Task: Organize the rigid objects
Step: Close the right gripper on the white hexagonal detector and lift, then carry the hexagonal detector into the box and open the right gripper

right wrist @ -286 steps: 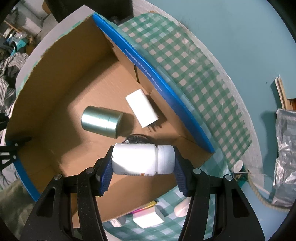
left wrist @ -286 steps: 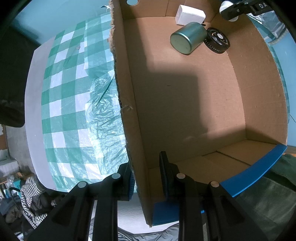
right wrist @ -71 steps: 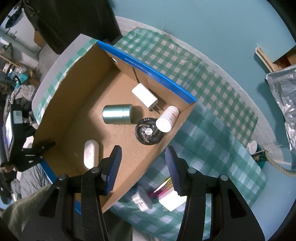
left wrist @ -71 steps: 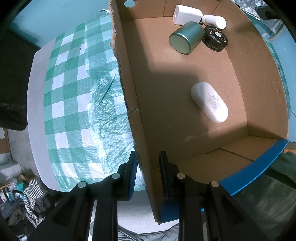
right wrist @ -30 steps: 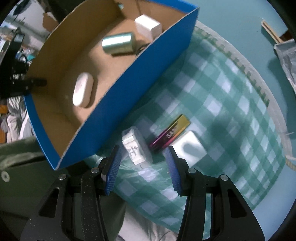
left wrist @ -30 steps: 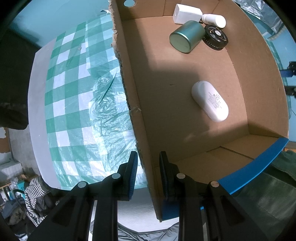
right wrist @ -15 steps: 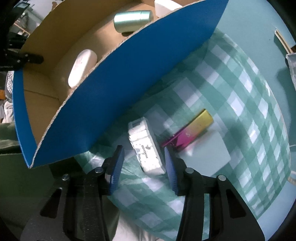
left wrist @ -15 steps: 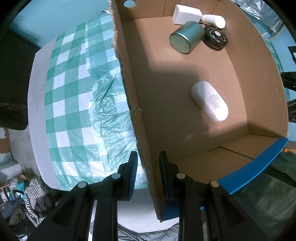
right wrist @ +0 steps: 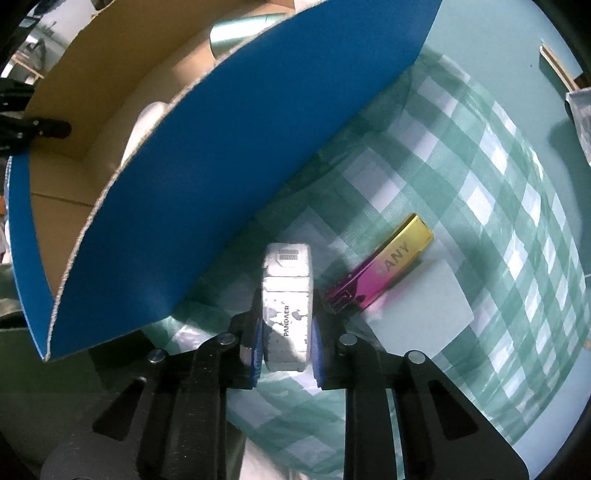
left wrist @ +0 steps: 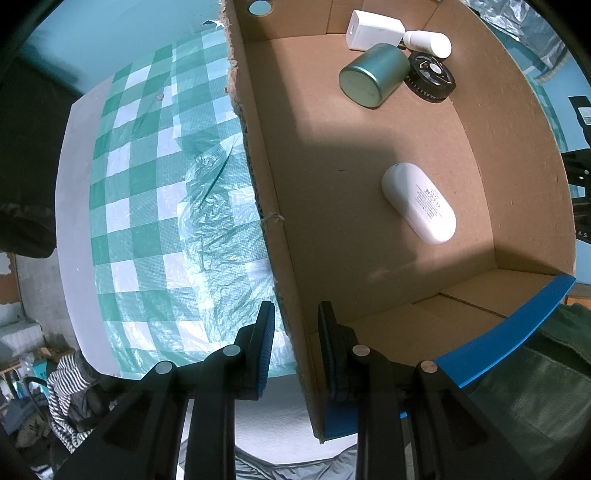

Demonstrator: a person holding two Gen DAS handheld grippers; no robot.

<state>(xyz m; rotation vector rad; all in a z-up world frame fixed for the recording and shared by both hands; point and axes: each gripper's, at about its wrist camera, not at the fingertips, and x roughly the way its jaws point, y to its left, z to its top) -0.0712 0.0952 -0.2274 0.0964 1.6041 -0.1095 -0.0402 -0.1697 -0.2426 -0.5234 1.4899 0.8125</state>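
Note:
My left gripper [left wrist: 295,325] is shut on the near side wall of the cardboard box [left wrist: 258,147], one finger inside and one outside. Inside the box lie a white oval case [left wrist: 419,203], a green tin [left wrist: 371,75], a black round part [left wrist: 430,77], a white bottle [left wrist: 428,41] and a white charger [left wrist: 373,26]. Outside the box's blue wall [right wrist: 240,129], my right gripper [right wrist: 286,325] points down, its jaws closing on a white marbled case [right wrist: 288,295] marked PANDAER, with both pads against the case's sides. The case rests on the checked cloth.
A pink-and-gold bar [right wrist: 384,266] lies just right of the held case, partly over a flat white square [right wrist: 436,295]. The green checked cloth [right wrist: 498,184] covers the table. Crumpled clear plastic [left wrist: 214,206] lies left of the box.
My right gripper has come down over the white marbled case, and its jaws have gone from wide apart to pressing on it. The left gripper and box have not moved.

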